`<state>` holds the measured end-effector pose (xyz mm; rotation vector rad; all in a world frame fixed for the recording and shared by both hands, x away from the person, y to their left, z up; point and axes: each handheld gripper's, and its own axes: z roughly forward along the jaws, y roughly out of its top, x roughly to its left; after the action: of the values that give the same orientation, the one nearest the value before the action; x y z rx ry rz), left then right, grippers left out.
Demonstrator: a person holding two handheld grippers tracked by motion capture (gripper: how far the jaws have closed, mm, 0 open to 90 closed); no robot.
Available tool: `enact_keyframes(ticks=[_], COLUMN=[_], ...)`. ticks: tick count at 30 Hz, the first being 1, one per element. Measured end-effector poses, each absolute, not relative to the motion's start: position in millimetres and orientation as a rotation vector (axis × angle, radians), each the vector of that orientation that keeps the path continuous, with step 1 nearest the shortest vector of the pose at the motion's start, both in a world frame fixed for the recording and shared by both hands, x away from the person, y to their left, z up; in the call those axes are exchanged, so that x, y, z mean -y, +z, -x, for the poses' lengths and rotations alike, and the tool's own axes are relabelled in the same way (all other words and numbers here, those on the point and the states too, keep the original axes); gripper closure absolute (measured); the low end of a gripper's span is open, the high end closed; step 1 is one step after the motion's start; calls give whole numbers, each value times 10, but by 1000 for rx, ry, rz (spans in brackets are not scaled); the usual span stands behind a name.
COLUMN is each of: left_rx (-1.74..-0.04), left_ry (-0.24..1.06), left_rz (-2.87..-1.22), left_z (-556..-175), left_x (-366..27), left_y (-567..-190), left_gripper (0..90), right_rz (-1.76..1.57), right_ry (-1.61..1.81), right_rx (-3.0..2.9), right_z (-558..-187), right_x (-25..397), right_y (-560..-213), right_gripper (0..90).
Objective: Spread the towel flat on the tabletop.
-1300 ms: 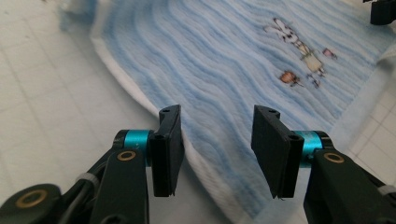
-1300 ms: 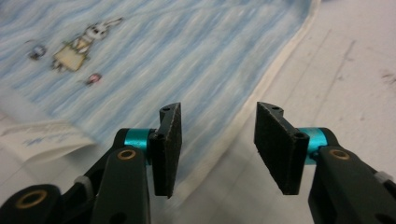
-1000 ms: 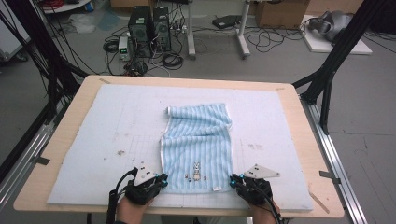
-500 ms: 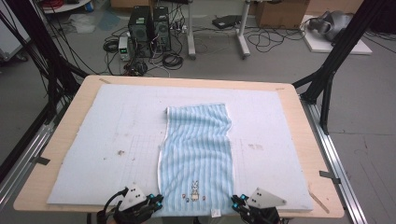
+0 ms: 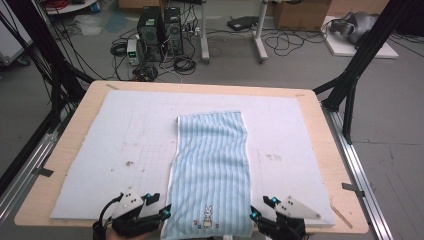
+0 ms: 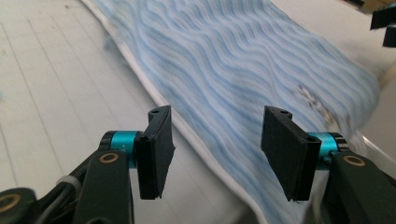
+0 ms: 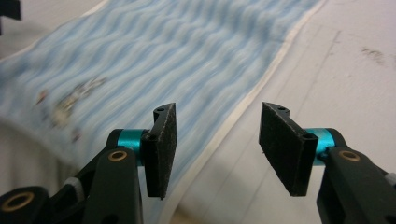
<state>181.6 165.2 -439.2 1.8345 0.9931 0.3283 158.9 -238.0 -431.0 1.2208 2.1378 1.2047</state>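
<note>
Standing near edge: left hand-held gripper point(image 5: 162, 214) and right hand-held gripper point(image 5: 254, 216) flank the towel's near corners, one on each side.
Left hand-held gripper: jaws wide apart, nothing between them, the towel's white hem running just beneath.
Right hand-held gripper: likewise spread wide and empty, over the opposite hem.
Towel point(image 5: 211, 172): blue-striped, lying flat and lengthwise on the pale mat point(image 5: 100, 145) of the counter point(image 5: 320, 145), small rabbit print point(image 5: 206, 220) at the near end.
Progress: spreading looks done; any folding is not yet begun.
Beyond: computers point(image 5: 160, 27) and cables on the floor.
</note>
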Motion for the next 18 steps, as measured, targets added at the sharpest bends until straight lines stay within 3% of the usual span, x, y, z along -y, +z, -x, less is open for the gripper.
enact_keyframes(ticks=[7, 10, 12, 14, 15, 16, 18], left_rx=[-1035, -1026, -1017, -1024, -1012, -1013, -1009], left_ry=[283, 264, 328, 363, 368, 363, 350], left_rz=[-1868, -1928, -1936, -1946, -1959, -1957, -1964], left_z=[-2269, -2354, -2333, -2317, -2302, -2286, -2251], left_x=[-1415, -1306, -1267, -1271, -1279, -1285, -1300], left_y=[-4444, -4521, -4546, -4545, -4546, -4546, -4539], left_gripper=[470, 539, 575, 675, 794, 849, 866], right_rz=[-1284, -1292, -1293, -1275, -1275, -1273, -1253], right_ry=[1098, 1066, 1064, 1056, 1070, 1083, 1110], right_rx=[-2176, -2185, -2183, -2194, -2201, -2210, -2240], right_z=[-2025, -2086, -2089, -2076, -2071, -2062, -2031], right_x=[2263, 2245, 2246, 2248, 2259, 2271, 2278], right_y=[-4459, -4523, -4524, -4518, -4518, -4517, -4516], right_gripper=[501, 505, 516, 596, 648, 714, 840])
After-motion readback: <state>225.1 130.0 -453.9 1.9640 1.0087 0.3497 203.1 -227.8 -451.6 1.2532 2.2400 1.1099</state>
